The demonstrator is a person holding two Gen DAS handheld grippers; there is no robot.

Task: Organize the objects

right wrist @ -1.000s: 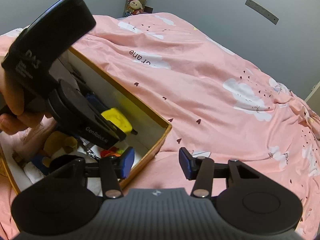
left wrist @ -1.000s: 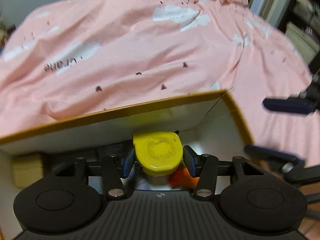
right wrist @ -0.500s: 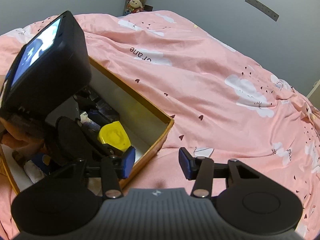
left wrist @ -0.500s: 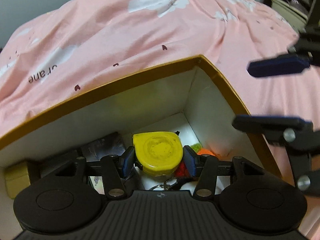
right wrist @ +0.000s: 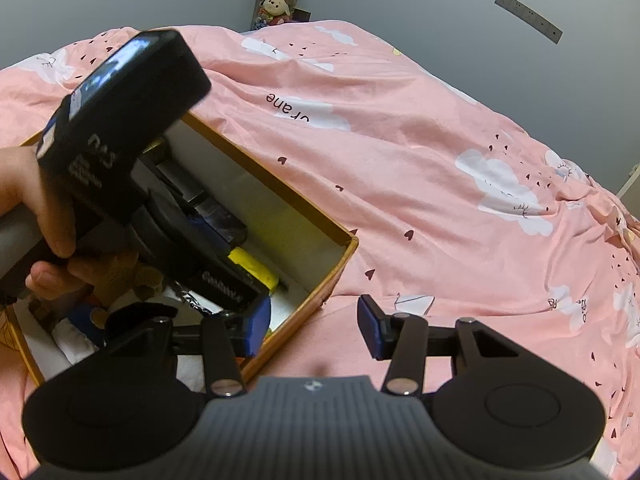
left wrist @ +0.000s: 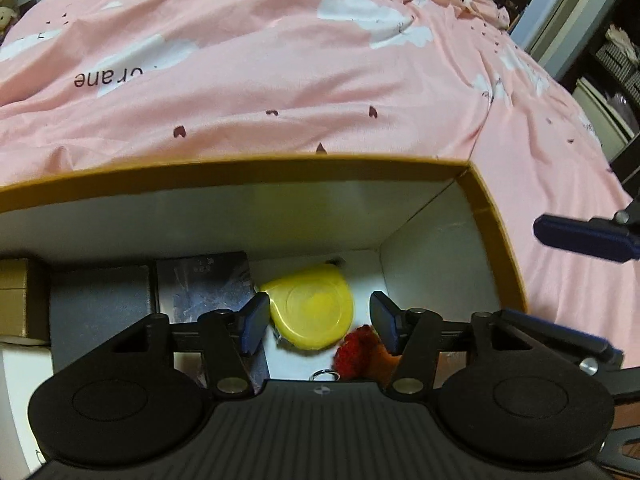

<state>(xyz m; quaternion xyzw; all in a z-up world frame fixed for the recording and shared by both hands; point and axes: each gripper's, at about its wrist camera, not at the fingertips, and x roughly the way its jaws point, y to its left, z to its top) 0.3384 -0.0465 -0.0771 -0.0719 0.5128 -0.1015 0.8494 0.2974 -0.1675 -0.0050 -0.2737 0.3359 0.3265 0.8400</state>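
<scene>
Your left gripper point(left wrist: 316, 326) hangs inside the cardboard box point(left wrist: 280, 170), its 2 blue pads spread apart with nothing pinched between them. The yellow tape measure point(left wrist: 310, 306) lies on the white floor of the box near the far right corner, tilted, with its left edge just beside or touching the left pad point(left wrist: 253, 322) and a clear gap to the right pad. Just in front of it sits a red and orange fuzzy toy point(left wrist: 360, 354), with a small metal ring point(left wrist: 324, 375) beside that. To the left of the tape measure, a dark printed box point(left wrist: 204, 284) stands against the far wall, next to a grey box point(left wrist: 100, 308) and a tan carton point(left wrist: 18, 296) at the left edge.

Your right gripper point(right wrist: 314, 330) hovers over the near right corner of the box, its pads also wide apart and empty, the left pad over the rim and the right pad over the pink duvet point(right wrist: 420, 168). From that view your left hand point(right wrist: 38, 216) grips the handle of the other gripper, whose body hides much of the box's contents; a sliver of the tape measure shows beneath it.
</scene>
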